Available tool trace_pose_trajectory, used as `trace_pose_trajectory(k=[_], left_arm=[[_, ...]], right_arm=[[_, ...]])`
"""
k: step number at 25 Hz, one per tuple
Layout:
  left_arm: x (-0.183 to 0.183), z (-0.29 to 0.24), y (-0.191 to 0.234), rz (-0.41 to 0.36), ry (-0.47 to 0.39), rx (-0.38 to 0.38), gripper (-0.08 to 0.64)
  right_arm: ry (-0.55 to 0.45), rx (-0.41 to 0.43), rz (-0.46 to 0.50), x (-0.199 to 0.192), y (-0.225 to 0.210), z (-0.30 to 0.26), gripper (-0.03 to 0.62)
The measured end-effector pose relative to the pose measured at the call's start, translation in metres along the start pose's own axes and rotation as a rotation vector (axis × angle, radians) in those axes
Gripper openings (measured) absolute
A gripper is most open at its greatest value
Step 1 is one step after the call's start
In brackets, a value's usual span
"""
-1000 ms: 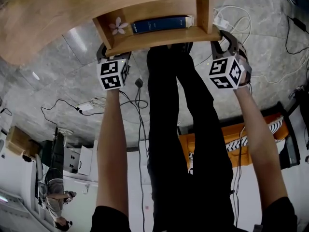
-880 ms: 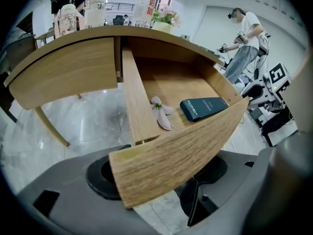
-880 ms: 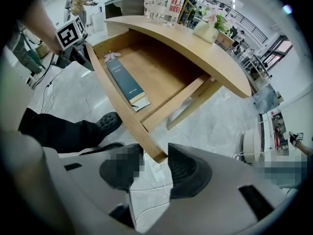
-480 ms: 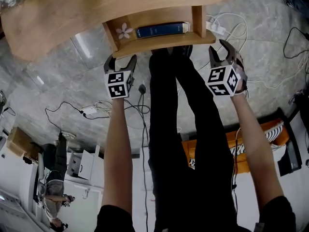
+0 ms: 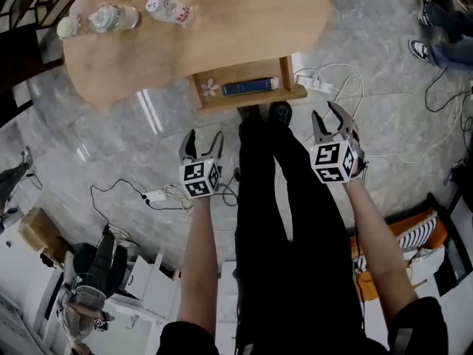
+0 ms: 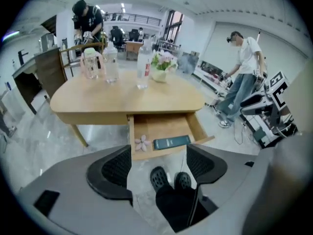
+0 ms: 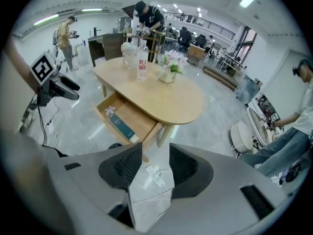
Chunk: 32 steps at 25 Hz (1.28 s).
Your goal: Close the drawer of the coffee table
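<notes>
The light wooden coffee table [image 5: 244,28] has its drawer [image 5: 247,87] pulled out toward me. In the drawer lie a dark blue book [image 5: 250,87] and a pink flower [image 5: 211,89]. My left gripper [image 5: 202,140] hangs open over the floor, short of the drawer and to its left. On the other side my right gripper [image 5: 331,118] is open too, beside the drawer's right corner and apart from it. The left gripper view shows the drawer [image 6: 164,131] beyond the empty left gripper [image 6: 159,163]. The right gripper [image 7: 149,168] holds nothing, with the drawer [image 7: 128,119] far off.
Two bottles [image 5: 111,17] and a flower vase [image 6: 164,67] stand on the tabletop. A power strip [image 5: 318,83] and cables lie on the grey floor right of the drawer. The holder's shoes [image 5: 260,113] stand just before the drawer. Other people stand around the room.
Both grippers have drawn back from the drawer's front corners and risen. The table now looks smaller and farther away. The drawer stands open as before.
</notes>
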<state>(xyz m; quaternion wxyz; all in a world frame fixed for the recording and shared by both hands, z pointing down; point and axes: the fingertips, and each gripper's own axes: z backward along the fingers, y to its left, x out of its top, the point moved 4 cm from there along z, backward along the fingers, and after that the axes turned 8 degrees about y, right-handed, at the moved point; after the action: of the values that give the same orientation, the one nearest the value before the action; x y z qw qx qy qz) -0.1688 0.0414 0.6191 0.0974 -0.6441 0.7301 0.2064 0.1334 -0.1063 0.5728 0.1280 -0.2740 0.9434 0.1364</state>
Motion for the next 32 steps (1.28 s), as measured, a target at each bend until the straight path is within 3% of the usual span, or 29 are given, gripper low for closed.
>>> trace_pose_trajectory(k=[3,7,16,22,27,32], left_arm=[[0.039,0.042,-0.024,0.033,-0.116,-0.024,0.354],[0.086,0.104,-0.057,0.040,-0.258,-0.049,0.354],[0.165,0.255,-0.126,-0.075,-0.503,-0.083,0.353],[0.202,0.334,-0.164,-0.158,-0.641,-0.117,0.310],[0.222,0.374,-0.184,-0.198,-0.720,-0.102,0.201],[0.225,0.391,-0.198,-0.199,-0.765,-0.091,0.053]], right_arm=[[-0.071,-0.003,-0.079,0.013,-0.018,0.039,0.158],[-0.179,-0.011,-0.054,0.027,-0.028,0.095,0.158],[-0.432,0.022,-0.200,0.075,-0.058,0.241,0.156],[-0.619,0.045,-0.239,0.114,-0.070,0.325,0.156],[-0.720,0.087,-0.229,0.132,-0.072,0.376,0.124],[-0.772,0.105,-0.245,0.131,-0.077,0.406,0.041]])
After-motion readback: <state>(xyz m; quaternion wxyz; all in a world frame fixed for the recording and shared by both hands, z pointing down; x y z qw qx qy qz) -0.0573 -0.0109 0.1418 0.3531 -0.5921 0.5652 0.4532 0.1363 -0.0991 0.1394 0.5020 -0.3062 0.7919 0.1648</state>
